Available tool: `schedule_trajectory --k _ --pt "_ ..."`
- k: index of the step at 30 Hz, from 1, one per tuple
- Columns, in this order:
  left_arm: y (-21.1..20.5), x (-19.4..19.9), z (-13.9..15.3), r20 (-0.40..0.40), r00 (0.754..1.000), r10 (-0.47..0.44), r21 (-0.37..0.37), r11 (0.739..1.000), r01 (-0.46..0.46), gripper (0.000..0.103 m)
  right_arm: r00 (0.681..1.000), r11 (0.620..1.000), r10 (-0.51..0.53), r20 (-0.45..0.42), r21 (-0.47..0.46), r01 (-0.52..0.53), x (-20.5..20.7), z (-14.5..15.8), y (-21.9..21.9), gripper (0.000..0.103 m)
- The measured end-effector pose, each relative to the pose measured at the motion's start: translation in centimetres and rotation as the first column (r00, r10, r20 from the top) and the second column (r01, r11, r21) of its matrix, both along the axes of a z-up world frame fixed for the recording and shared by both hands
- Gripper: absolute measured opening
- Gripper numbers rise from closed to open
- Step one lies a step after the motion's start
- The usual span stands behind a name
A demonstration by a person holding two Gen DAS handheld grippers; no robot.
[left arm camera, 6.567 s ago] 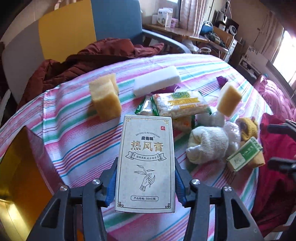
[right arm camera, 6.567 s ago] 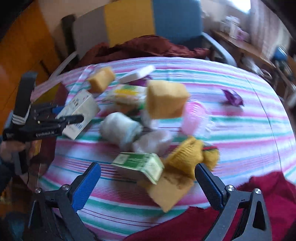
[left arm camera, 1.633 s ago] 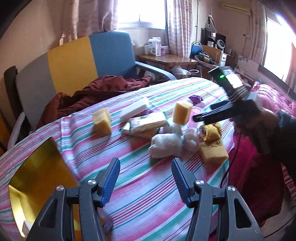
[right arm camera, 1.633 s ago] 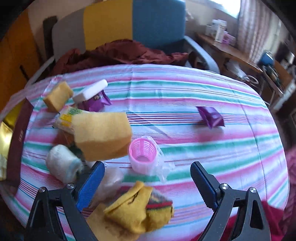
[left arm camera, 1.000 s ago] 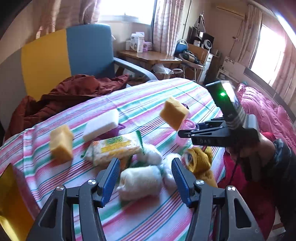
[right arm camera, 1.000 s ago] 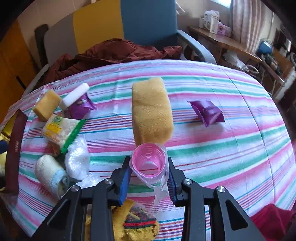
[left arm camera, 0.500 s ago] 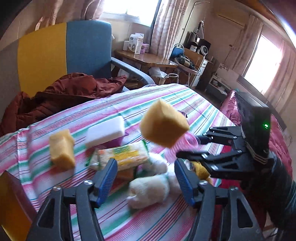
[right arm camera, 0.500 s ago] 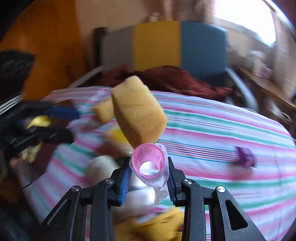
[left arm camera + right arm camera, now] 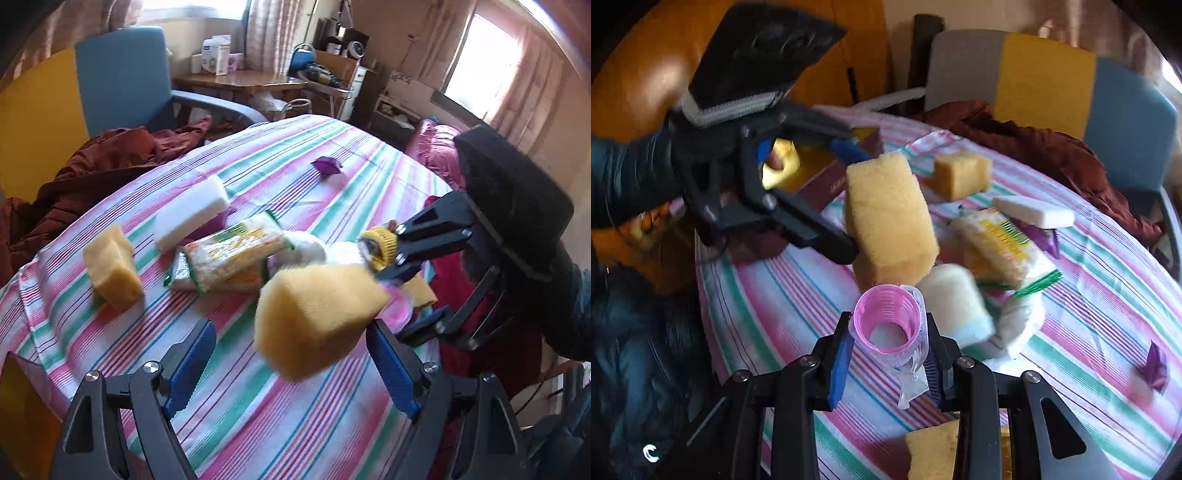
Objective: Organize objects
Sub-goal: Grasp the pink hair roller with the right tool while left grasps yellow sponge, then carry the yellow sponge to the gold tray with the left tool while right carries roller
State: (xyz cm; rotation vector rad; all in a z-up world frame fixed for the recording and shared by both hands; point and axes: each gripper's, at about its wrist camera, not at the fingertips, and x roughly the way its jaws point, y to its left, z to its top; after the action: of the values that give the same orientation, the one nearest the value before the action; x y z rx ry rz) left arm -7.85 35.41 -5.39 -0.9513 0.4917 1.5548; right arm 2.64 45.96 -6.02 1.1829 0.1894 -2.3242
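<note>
The right claw pinches a pink cup, its open mouth facing the camera. A yellow sponge sticks up from it toward 12 o'clock, long side up. The left claw is opening wide around that sponge, not touching. Below is the striped desk.

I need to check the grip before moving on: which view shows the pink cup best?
The right wrist view. The pink cup sits close and sharp there, its open mouth facing the camera, clamped between the right gripper fingers. In the left wrist view only a blurred pink patch shows behind the yellow sponge.
</note>
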Motion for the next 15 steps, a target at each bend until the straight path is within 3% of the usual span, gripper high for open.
schedule_trajectory --k 9,12,15 --pt "0.4 -0.5 0.5 0.020 0.997 -0.079 0.010 0.997 0.079 0.085 0.998 0.998 0.056 -0.002 0.005 -0.056 0.6 -0.1 -0.3 0.035" --pt "0.3 -1.2 0.3 0.075 0.991 -0.114 0.005 0.993 0.114 0.085 0.997 0.997 0.080 -0.002 0.004 -0.080 0.8 0.0 -0.5 0.035" --pt "0.2 -1.7 -0.1 0.182 0.970 -0.160 0.022 0.987 0.159 0.085 0.995 0.995 0.099 0.002 0.000 -0.099 0.9 -0.1 -0.8 0.035"
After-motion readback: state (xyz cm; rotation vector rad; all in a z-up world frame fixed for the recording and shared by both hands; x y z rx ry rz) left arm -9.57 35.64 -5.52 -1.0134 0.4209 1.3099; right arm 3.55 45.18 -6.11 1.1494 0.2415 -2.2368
